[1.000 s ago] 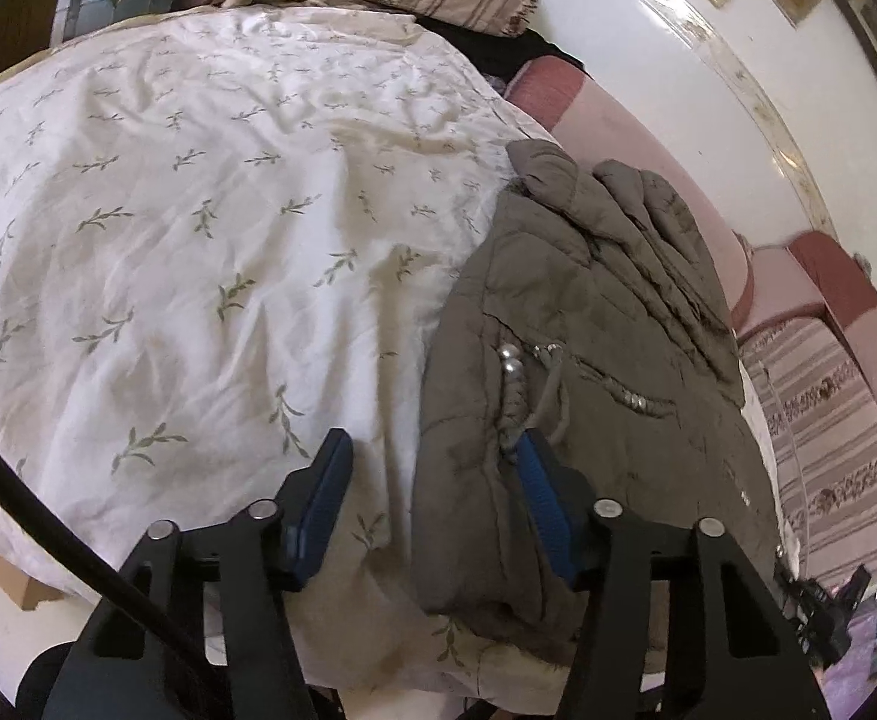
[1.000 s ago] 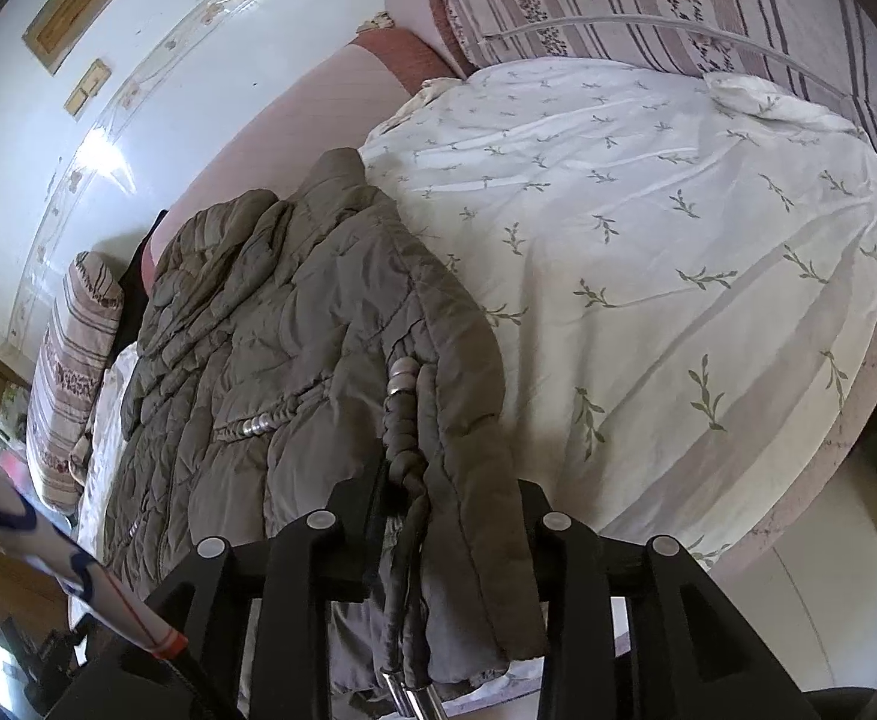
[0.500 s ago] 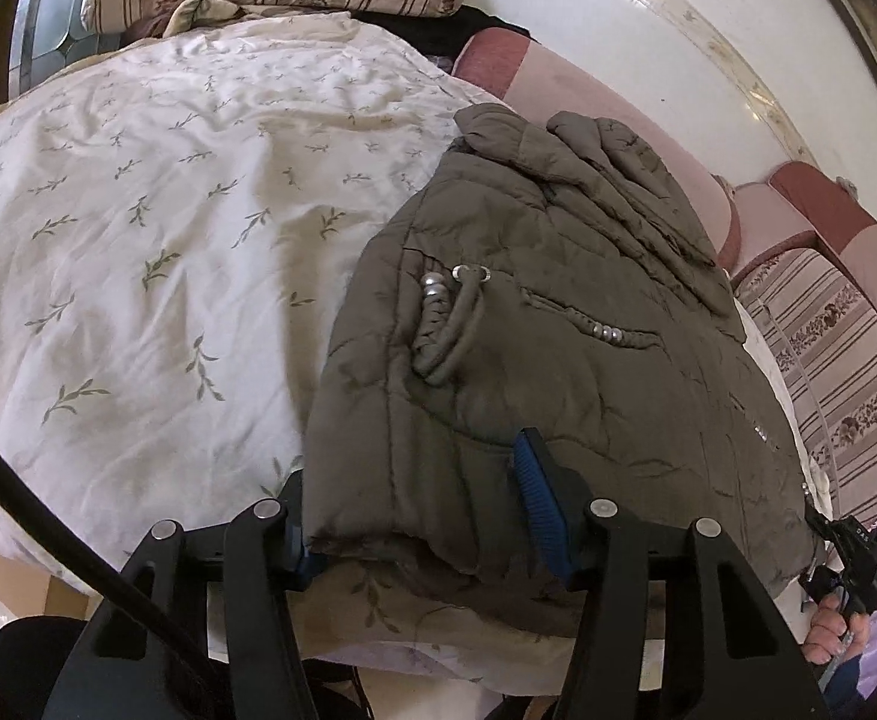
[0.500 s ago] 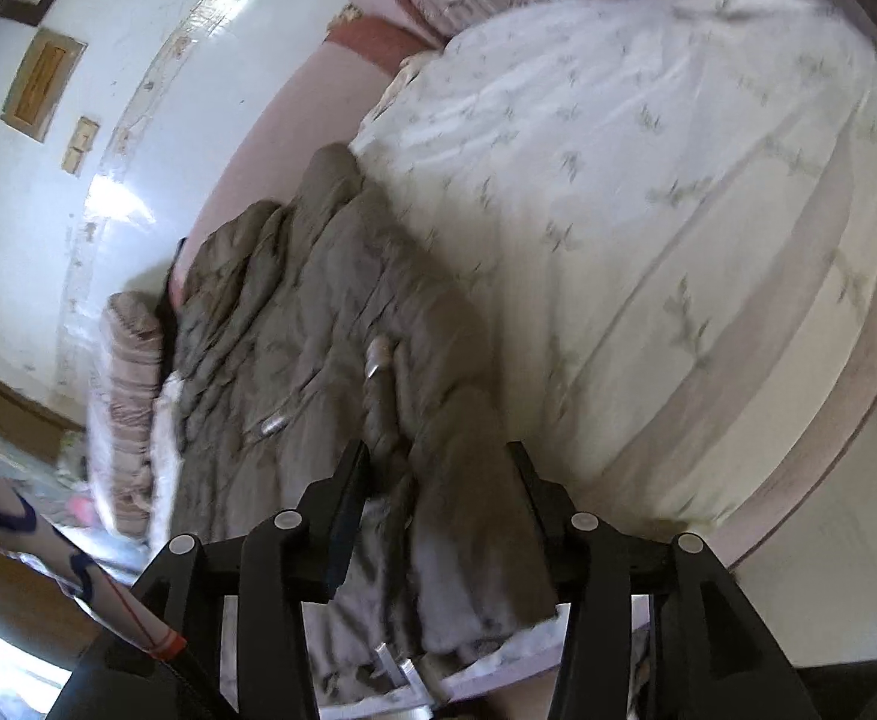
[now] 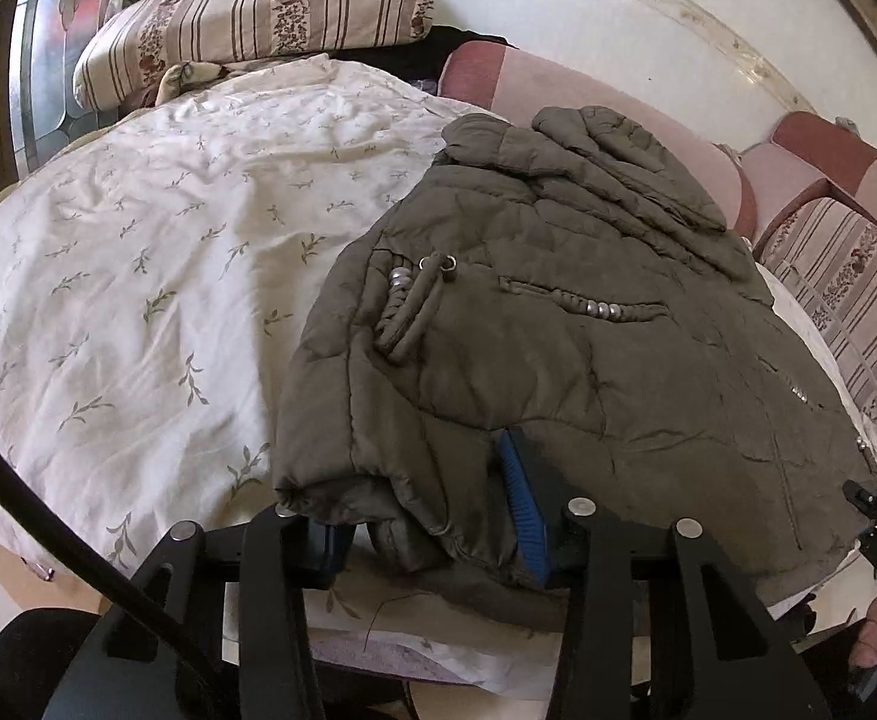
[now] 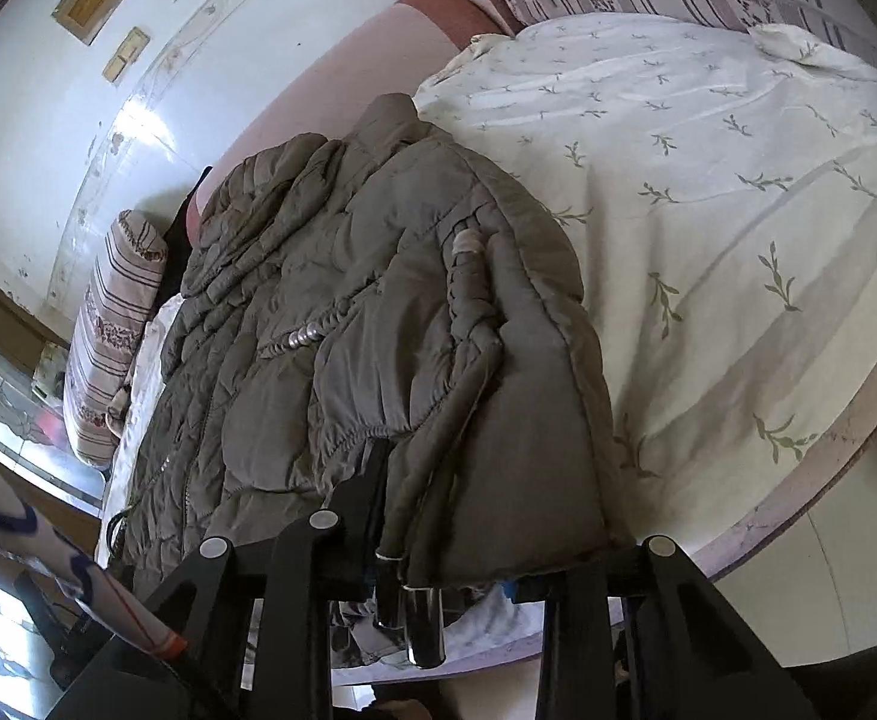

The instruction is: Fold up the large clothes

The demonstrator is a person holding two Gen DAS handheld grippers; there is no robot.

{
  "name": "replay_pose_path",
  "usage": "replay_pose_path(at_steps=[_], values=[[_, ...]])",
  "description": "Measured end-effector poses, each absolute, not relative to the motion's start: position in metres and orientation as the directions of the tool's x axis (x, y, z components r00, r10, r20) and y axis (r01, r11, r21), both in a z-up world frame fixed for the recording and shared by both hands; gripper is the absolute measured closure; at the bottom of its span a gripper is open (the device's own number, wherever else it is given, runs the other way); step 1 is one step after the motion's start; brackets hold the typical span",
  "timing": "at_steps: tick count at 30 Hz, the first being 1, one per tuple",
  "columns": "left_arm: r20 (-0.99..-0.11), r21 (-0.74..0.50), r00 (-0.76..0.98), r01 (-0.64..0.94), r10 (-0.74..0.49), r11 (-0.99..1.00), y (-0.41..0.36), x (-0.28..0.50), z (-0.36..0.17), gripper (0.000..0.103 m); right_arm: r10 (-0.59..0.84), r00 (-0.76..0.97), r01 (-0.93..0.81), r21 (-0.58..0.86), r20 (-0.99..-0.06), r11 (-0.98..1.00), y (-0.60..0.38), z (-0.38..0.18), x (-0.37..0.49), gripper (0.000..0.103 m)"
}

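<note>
An olive-brown quilted jacket [image 5: 558, 324] lies folded on the bed, its drawcords with metal beads on top. My left gripper [image 5: 420, 516] is open, and its jaws straddle the jacket's near left corner, which fills the gap between the blue pads. In the right wrist view the jacket [image 6: 378, 312] lies ahead. My right gripper [image 6: 438, 516] is open around the jacket's near hem, which drapes over the right finger and hides it. Cord ends hang below the hem.
A white leaf-print bedspread [image 5: 138, 276] covers the bed and also shows in the right wrist view [image 6: 738, 192]. A striped pillow [image 5: 258, 18] lies at the far left. A pink headboard [image 5: 618, 114] runs behind. The bed edge lies near me.
My left gripper has slid right onto the jacket's corner, which now sits between its jaws. My right gripper has widened around the hem, and more fabric drapes over it.
</note>
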State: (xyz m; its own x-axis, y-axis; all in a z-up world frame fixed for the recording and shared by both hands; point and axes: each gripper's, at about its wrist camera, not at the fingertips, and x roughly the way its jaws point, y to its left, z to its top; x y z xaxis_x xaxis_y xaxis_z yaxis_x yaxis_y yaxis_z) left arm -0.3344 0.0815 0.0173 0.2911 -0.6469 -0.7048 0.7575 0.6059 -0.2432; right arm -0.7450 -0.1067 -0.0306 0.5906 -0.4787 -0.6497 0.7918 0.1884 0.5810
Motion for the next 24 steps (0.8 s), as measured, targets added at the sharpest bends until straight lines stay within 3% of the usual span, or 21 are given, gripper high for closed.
replay_pose_path(at_steps=[1,3,6,7,9,12,15,19,24], values=[[-0.708,-0.255,0.297,0.739,-0.641,0.624,0.084,-0.331,0.015,0.044,-0.476,0.592,0.790,0.587,-0.651,0.179,-0.107,-0.032,-0.747,0.063],[-0.711,-0.290,0.298,0.701,-0.637,0.652,0.088,-0.323,0.011,0.032,-0.473,0.599,0.782,0.598,-0.646,0.174,-0.108,-0.034,-0.749,0.062],[-0.705,-0.311,0.284,0.700,-0.650,0.643,0.087,-0.321,0.009,0.032,-0.479,0.596,0.785,0.594,-0.644,0.177,-0.107,-0.033,-0.748,0.061],[-0.706,-0.295,0.285,0.714,-0.649,0.634,0.085,-0.325,0.009,0.035,-0.480,0.595,0.786,0.593,-0.645,0.178,-0.107,-0.034,-0.748,0.061],[-0.692,-0.283,0.270,0.752,-0.669,0.595,0.083,-0.334,0.013,0.063,-0.484,0.593,0.789,0.582,-0.643,0.194,-0.105,-0.031,-0.746,0.072],[-0.665,-0.199,0.333,0.783,-0.668,0.590,0.081,-0.350,0.021,0.074,-0.519,0.570,0.813,0.528,-0.637,0.245,-0.097,-0.020,-0.738,0.078],[-0.679,-0.201,0.334,0.772,-0.654,0.603,0.078,-0.345,0.017,0.074,-0.516,0.553,0.826,0.513,-0.654,0.236,-0.099,-0.025,-0.735,0.077],[-0.694,-0.144,0.376,0.763,-0.614,0.630,0.071,-0.346,0.011,0.062,-0.490,0.575,0.808,0.551,-0.656,0.211,-0.107,-0.034,-0.739,0.073],[-0.689,-0.084,0.426,0.756,-0.586,0.649,0.068,-0.352,0.008,0.057,-0.524,0.545,0.832,0.500,-0.655,0.240,-0.101,-0.033,-0.734,0.070]])
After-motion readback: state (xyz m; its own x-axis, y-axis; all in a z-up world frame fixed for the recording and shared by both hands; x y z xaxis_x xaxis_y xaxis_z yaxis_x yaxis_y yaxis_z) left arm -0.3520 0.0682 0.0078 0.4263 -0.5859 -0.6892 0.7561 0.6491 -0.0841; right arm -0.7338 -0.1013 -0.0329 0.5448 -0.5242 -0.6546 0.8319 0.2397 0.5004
